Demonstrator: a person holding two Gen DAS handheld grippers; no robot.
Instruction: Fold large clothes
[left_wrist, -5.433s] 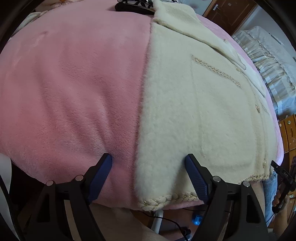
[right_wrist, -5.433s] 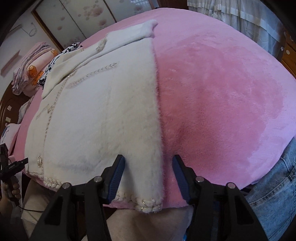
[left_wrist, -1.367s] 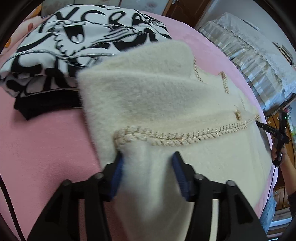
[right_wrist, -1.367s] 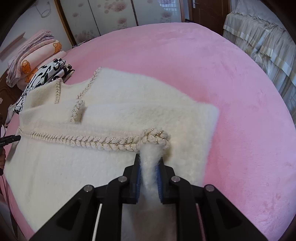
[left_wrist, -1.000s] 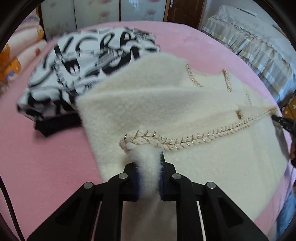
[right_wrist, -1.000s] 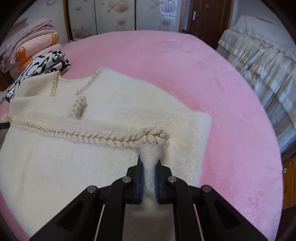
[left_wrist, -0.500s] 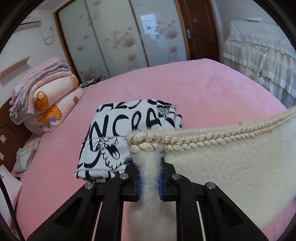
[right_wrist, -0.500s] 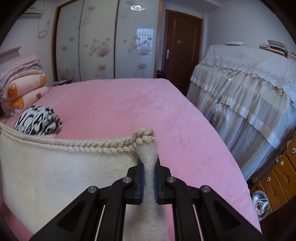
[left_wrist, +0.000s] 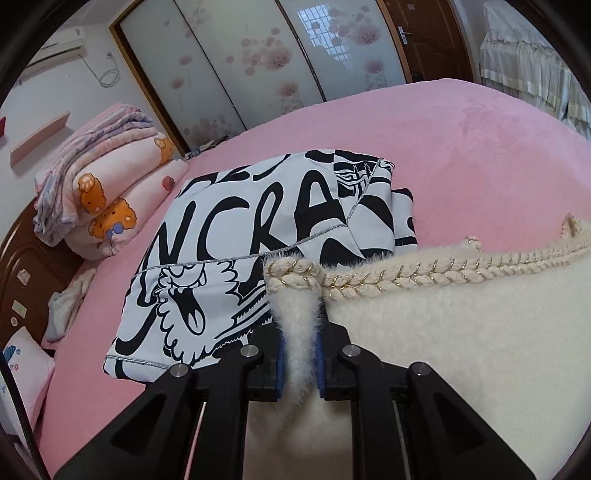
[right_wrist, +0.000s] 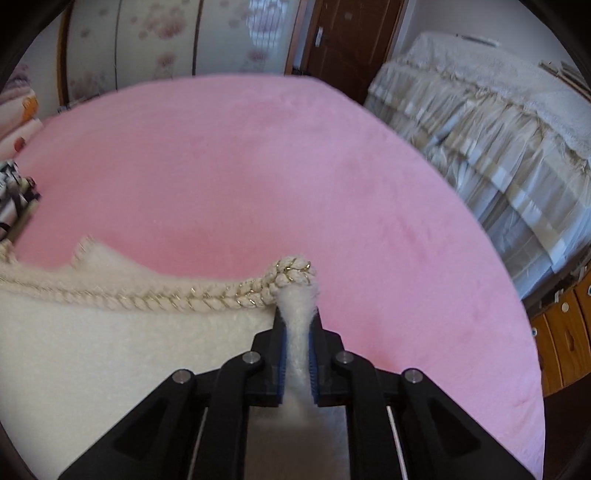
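Gripping cream coat: left gripper, right gripper.

Cream fleece coat: hem raised from flat to held up

Earlier spread open on the pink bed with both grippers open at its lower edge; now the coat is doubled over, and its braided hem is lifted off the lower layer and stretched between the two grippers. Left gripper has closed on one hem corner, now in front of the black-and-white folded garment; right gripper on the other corner, its jaws just easing slightly wider, fleece between them.
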